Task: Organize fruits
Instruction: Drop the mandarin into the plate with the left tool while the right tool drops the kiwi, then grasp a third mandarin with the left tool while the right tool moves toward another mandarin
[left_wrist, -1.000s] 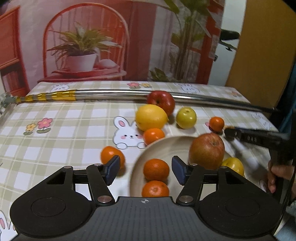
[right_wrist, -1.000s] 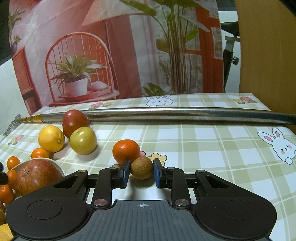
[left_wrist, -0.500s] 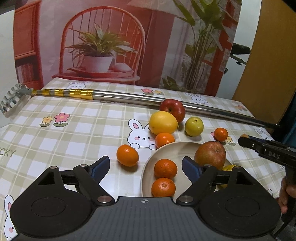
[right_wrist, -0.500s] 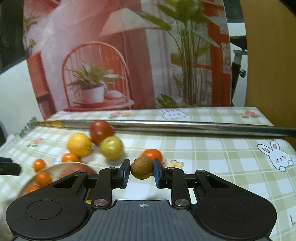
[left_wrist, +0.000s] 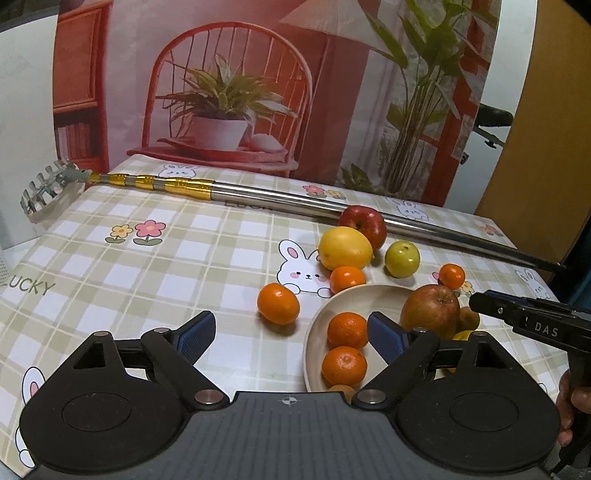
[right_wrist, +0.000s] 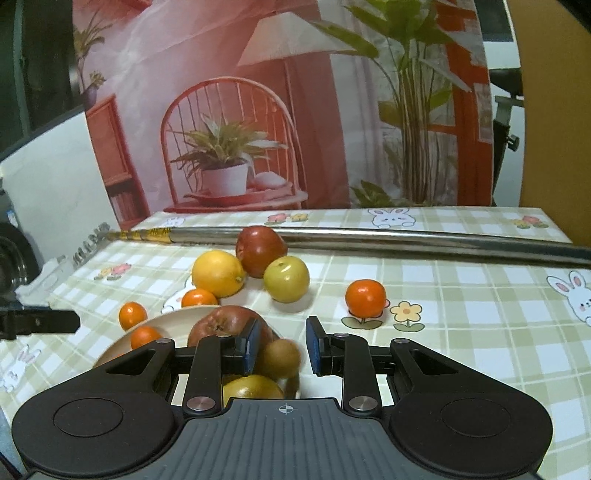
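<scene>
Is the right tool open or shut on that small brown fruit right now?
Open. The right tool has a clear gap between the small brown fruit and its right finger, and the blurred fruit sits over the plate beside the big apple.

Left wrist view: low over the tabletop (left_wrist: 147, 266), facing the backdrop. Right wrist view: nearer the plate (right_wrist: 173, 319) (from its right side). Both share plate and metal pole (left_wrist: 280, 203).

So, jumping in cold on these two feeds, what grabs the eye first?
Probably the plate at centre, heaped with tangerines and a big apple. The right hand-held gripper stands open over it, a small brown fruit blurred between its fingers and apparently touching neither. Behind, a long steel pole lies across the checked cloth.
</scene>
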